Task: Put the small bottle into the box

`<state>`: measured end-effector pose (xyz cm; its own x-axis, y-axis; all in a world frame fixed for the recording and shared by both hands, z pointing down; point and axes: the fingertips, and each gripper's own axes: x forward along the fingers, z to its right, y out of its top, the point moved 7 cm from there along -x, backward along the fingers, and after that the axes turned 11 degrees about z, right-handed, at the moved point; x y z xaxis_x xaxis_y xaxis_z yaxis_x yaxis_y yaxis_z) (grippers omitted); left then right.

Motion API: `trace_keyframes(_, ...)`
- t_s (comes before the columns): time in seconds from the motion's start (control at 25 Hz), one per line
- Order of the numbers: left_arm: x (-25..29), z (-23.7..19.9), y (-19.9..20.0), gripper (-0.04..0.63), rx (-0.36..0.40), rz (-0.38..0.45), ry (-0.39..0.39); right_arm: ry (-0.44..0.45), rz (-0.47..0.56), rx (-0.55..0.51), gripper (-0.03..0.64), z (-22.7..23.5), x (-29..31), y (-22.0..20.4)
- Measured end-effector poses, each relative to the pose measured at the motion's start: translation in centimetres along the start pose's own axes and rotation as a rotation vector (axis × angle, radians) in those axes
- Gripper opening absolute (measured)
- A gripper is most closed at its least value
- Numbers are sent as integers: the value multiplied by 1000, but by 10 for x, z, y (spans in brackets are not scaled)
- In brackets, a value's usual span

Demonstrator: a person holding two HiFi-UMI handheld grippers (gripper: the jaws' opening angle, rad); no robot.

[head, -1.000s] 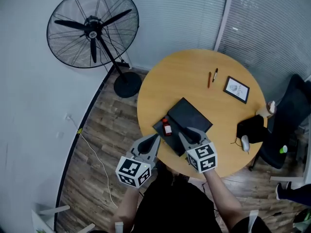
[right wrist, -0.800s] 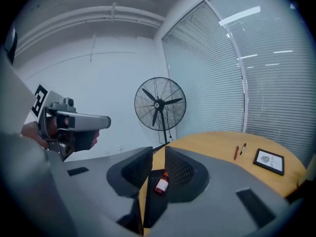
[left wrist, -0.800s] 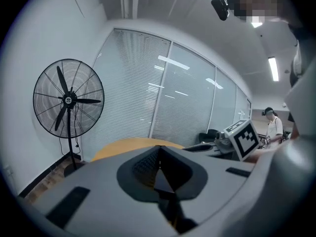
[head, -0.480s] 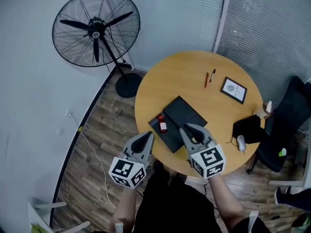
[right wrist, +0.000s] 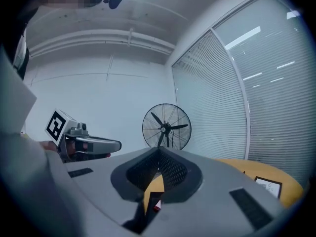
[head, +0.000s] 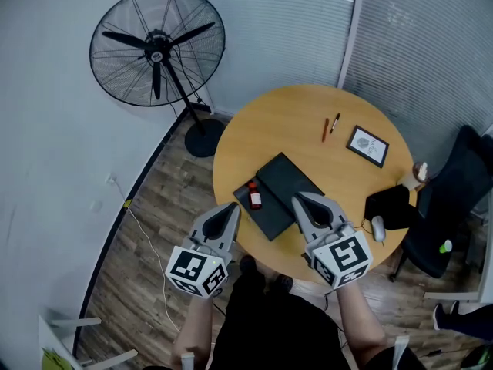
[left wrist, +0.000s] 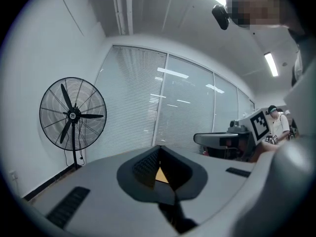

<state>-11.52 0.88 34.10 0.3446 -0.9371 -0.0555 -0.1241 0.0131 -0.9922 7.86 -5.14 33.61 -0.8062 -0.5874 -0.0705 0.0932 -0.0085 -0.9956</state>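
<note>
Small red-and-brown bottle (head: 253, 197) is standing on the flat black box (head: 291, 177) near the round wooden table's (head: 296, 122) front edge. It is sitting just ahead, between the left gripper (head: 233, 206), pinched shut, and the right gripper (head: 297, 197), its jaws just closing empty.

Both point nearly level over the table's (head: 308, 122) near edge. The left gripper (head: 229, 209) has its jaws together, and the right gripper (head: 302, 200) has just closed its jaws on nothing.

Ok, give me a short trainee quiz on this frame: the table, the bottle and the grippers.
1. True or false: the right gripper holds the small red bottle.
2. What stands on the floor left of the round wooden table? A) black pedestal fan B) ladder C) bin
3. Fill in: the two pens lie beside a framed ____.
Key: 1 false; 2 A; 3 picture.
</note>
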Motion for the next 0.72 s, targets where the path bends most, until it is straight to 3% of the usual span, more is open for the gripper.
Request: trace_keyframes(0.72,-6,20,12,-6,14,25,-29,42,48,-5,9,-9,-21,19)
